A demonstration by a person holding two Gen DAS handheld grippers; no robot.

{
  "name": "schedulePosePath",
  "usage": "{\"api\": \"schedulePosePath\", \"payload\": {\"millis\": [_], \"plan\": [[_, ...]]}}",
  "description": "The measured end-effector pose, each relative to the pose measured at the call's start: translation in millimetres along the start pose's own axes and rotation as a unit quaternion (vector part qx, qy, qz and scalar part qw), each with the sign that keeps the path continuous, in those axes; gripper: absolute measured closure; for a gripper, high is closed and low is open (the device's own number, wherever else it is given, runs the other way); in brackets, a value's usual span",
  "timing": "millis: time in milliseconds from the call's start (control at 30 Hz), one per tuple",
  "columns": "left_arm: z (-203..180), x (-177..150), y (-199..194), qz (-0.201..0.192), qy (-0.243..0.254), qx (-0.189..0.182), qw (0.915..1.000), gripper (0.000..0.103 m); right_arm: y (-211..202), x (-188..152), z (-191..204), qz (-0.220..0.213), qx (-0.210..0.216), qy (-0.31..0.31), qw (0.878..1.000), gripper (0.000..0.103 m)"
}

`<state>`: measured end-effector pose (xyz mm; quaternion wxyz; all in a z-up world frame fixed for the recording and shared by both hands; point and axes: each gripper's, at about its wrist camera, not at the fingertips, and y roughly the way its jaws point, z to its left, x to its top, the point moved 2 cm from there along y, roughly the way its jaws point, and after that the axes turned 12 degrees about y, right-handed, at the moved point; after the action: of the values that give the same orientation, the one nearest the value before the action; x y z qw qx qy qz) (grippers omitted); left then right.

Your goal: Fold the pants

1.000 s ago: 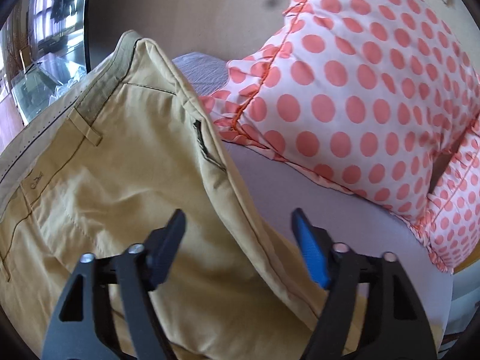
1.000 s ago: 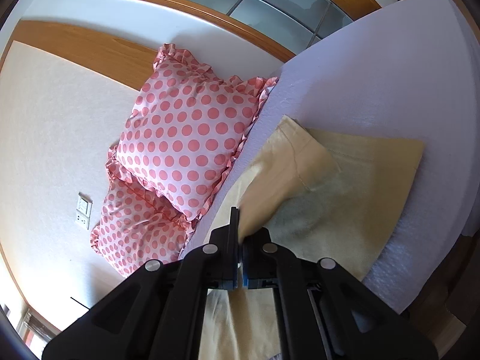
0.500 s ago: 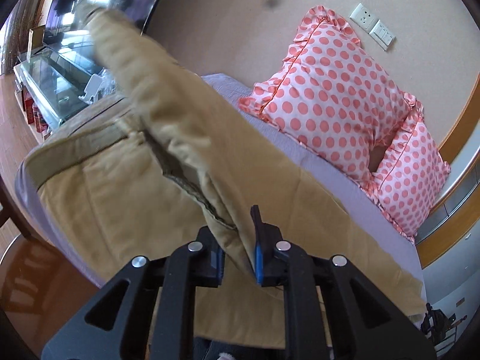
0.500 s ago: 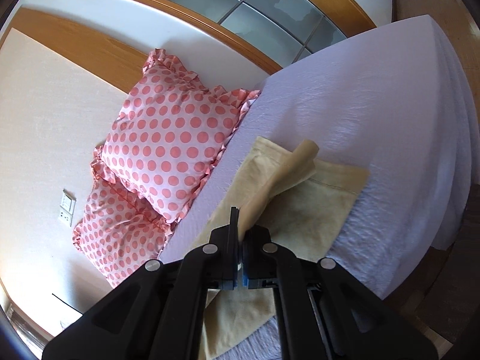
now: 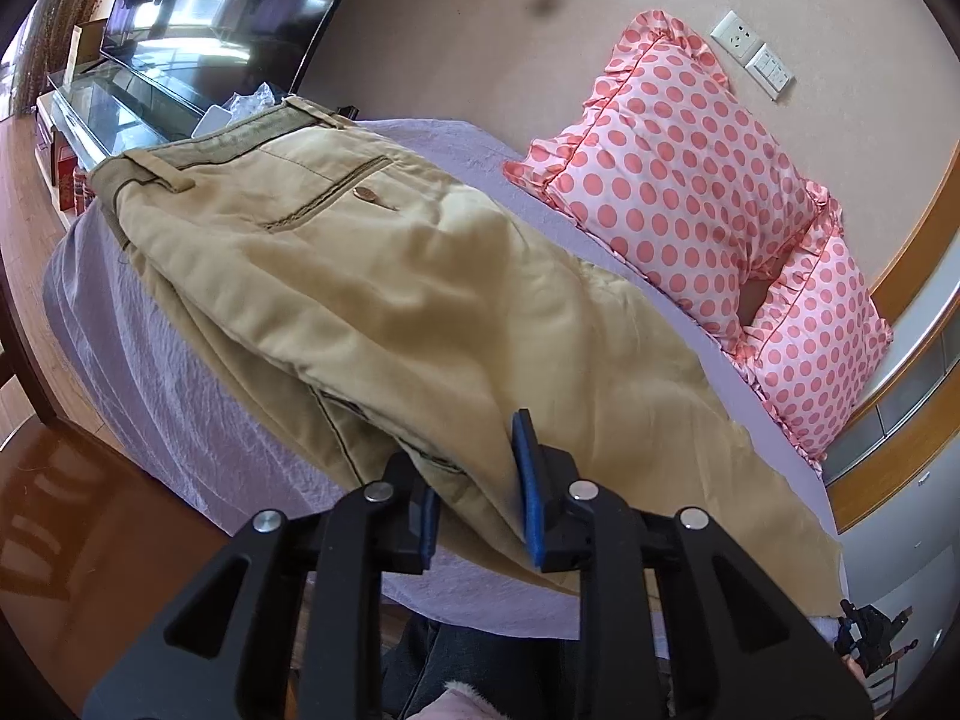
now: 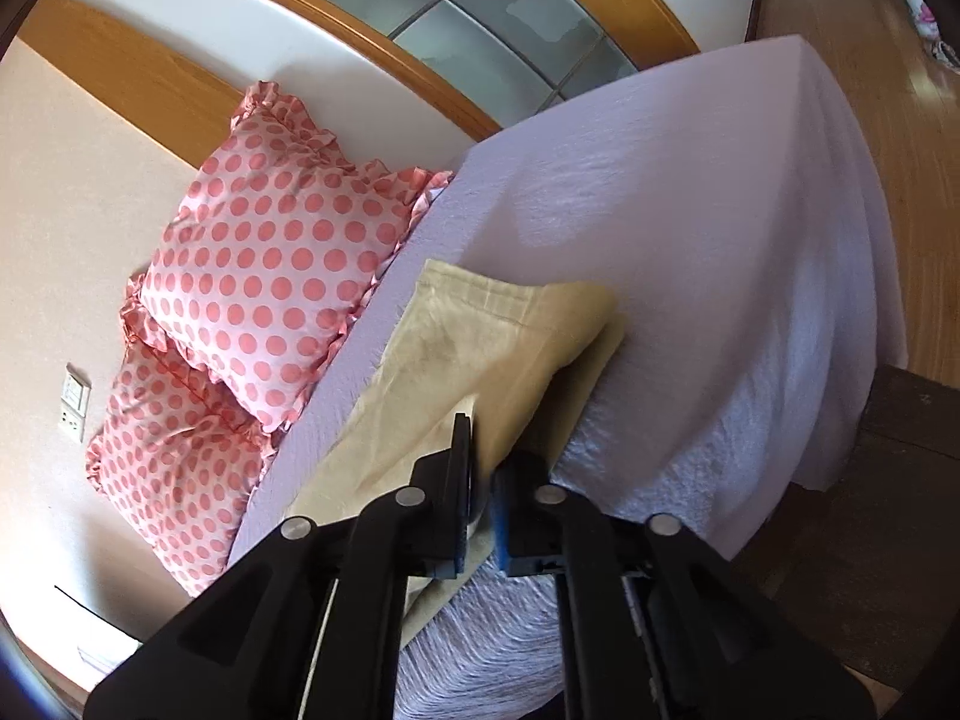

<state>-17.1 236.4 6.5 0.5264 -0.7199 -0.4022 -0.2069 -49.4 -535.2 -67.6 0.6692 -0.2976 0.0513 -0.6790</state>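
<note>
Khaki pants (image 5: 420, 300) folded lengthwise along the near edge of the lavender bed (image 5: 180, 420), waistband toward its left corner. Left gripper (image 5: 477, 480) clamps the folded edge; right gripper (image 6: 480, 480) pinches the upper leg layer near the hems. Two polka-dot pillows (image 6: 264, 252) at the far edge.

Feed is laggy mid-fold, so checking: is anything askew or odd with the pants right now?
Slightly askew: the khaki pants lie folded lengthwise on the lavender bedsheet, but the top layer sits offset, leaving a lower edge and pocket seam exposed near the left gripper. No damage visible.
</note>
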Motion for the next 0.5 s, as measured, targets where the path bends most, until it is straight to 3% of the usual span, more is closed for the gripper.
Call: {"api": "schedulePosePath", "payload": {"millis": [33,100,300,333,367,433,467,500], "plan": [[0.9,-0.5,-3.6,-0.006,0.001,0.006,1.0000,0.074,-7.8,2.1,0.6,-0.023,-0.007,-0.007,1.000,0.070],[4.9,-1.2,-13.6,-0.022,0.001,0.029,0.9994,0.067,-17.3,5.9,2.2,-0.057,-0.016,-0.024,0.998,0.053],[40.8,-6.5,-31.3,-0.044,-0.051,0.075,0.9949,0.057,-10.9,4.8,1.9,-0.075,-0.035,-0.056,0.995,0.054],[45.7,-8.5,-31.1,-0.042,-0.060,0.072,0.9947,0.056,-9.6,2.0,3.9,-0.074,-0.034,-0.065,0.995,0.055],[49.1,-11.0,-31.0,-0.040,-0.065,0.071,0.9946,0.055,-6.7,-0.9,5.2,-0.065,-0.026,-0.070,0.995,0.065],[51.2,-13.2,-28.8,-0.038,-0.067,0.070,0.9945,0.054,-0.1,-7.4,7.5,-0.050,-0.019,-0.076,0.996,0.077],[52.1,-15.0,-28.5,-0.038,-0.067,0.070,0.9945,0.053,1.6,-10.7,9.7,-0.052,-0.020,-0.088,0.995,0.092],[51.9,-15.1,-28.7,-0.039,-0.068,0.068,0.9947,0.052,4.4,-13.5,12.5,-0.047,-0.017,-0.097,0.994,0.095]]}}
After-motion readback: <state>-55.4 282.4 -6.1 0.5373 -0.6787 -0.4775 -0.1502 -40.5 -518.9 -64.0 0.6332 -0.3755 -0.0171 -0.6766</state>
